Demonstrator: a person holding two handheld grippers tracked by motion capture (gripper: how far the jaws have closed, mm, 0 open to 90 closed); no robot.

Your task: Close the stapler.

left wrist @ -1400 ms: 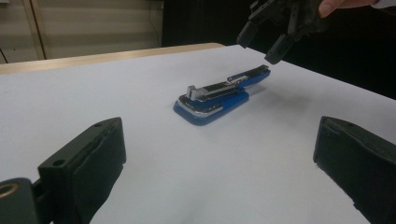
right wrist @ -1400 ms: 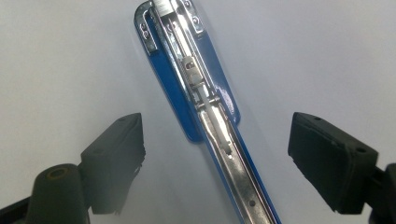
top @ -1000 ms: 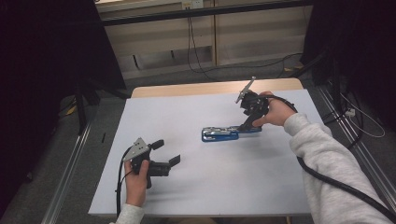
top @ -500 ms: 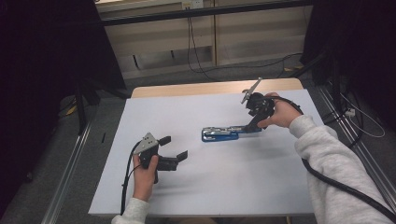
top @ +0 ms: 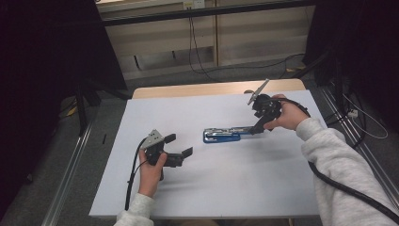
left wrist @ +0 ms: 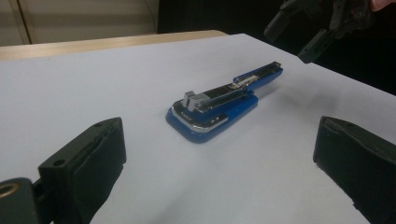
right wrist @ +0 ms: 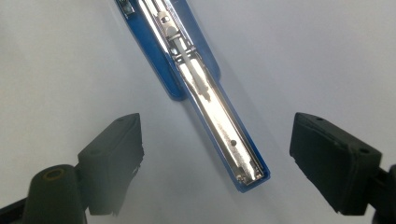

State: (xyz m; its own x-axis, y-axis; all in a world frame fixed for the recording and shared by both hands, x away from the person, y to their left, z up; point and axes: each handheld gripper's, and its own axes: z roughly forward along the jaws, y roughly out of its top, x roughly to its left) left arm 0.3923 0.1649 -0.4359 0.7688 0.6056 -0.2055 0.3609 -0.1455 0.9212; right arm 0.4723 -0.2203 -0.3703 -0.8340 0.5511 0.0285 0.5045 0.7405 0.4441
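Stapler (top: pixel 229 135) lies on bare table (top: pixel 226 188), tongs (top: pixel 179 146) spread nearby.

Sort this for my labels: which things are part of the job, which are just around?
In the job:
stapler
right gripper, jaws open over its narrow end
left gripper, open, pointed at it

Just around:
table
floor cables

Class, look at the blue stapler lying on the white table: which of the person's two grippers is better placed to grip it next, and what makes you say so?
Probably the right gripper: it hangs open directly over the blue stapler's narrow end, jaws either side of it. The left gripper, also open, sits farther off, only facing the wide end.
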